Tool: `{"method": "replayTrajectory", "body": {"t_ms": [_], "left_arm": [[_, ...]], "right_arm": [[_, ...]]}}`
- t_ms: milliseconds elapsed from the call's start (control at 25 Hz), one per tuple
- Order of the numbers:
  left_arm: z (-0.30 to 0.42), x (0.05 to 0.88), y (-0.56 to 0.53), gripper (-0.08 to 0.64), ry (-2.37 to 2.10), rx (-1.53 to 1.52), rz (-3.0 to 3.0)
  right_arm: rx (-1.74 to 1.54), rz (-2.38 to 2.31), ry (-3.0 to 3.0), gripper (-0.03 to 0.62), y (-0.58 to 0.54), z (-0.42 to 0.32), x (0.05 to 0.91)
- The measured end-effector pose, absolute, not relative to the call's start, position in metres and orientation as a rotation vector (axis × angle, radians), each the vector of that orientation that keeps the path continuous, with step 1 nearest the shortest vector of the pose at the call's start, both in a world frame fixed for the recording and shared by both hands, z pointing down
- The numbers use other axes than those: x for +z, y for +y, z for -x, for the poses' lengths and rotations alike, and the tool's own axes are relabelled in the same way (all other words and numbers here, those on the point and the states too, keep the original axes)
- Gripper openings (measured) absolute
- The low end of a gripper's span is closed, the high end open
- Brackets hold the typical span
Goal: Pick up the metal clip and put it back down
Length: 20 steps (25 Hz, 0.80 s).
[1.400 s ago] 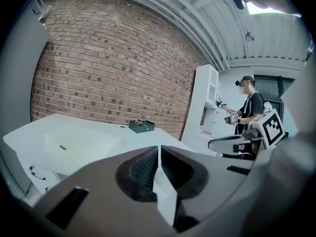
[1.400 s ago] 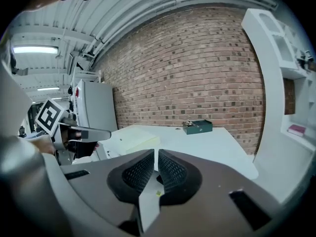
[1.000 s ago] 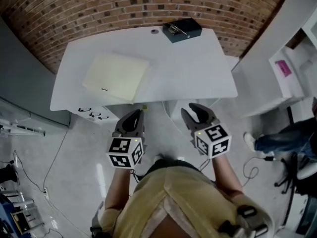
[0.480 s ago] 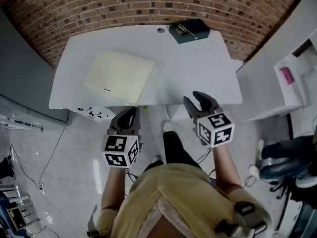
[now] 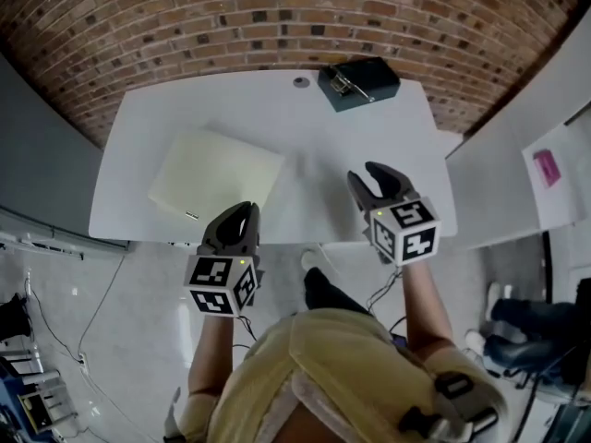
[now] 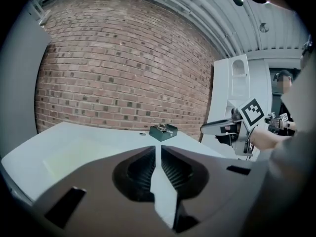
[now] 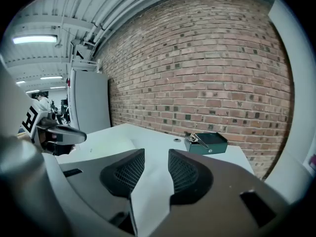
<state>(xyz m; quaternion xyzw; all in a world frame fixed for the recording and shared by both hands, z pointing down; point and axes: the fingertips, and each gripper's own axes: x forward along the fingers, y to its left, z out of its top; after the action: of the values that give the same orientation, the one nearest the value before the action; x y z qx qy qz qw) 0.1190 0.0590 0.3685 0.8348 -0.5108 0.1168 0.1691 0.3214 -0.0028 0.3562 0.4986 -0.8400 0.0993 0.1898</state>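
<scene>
- Two grippers are in play, one in each of the person's hands, and both hover over the near edge of the white table (image 5: 314, 127).
- The left gripper (image 5: 242, 212) sits at the near left. Its two jaws are drawn together with only a thin slit at the tips, and nothing is between them.
- The right gripper (image 5: 371, 178) is over the table's near right part. Its two jaws stand well apart, having just been opening, and only bare tabletop shows in the gap.
- Each gripper carries one marker cube, so there are two: the left cube (image 5: 220, 284) and the right cube (image 5: 406, 231).
- One metal clip (image 5: 343, 83) lies on top of the one dark green box (image 5: 374, 77) at the far right of the table, close to the brick wall (image 5: 231, 17). It is well apart from both grippers.
- One small round fitting (image 5: 302, 82) sits in the tabletop just left of the box.
- One cream square pad (image 5: 214, 172) lies flat on the left half of the table, just beyond the left gripper.
- The right gripper view looks over the tabletop straight at the box and clip, with the left gripper in sight at its left edge.
- One white cabinet (image 5: 517, 155) stands right of the table, with one pink item (image 5: 547, 167) on it.
</scene>
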Motion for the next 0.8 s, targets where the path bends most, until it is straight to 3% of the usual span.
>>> {"method": "replayTrajectory", "body": {"t_ms": [800], "left_arm": [[-0.170, 0.367, -0.120, 0.018, -1.478, 0.353, -2.309]], "right_arm": [[0.243, -1.375, -2.297, 0.129, -0.212, -0.371, 0.367]]}}
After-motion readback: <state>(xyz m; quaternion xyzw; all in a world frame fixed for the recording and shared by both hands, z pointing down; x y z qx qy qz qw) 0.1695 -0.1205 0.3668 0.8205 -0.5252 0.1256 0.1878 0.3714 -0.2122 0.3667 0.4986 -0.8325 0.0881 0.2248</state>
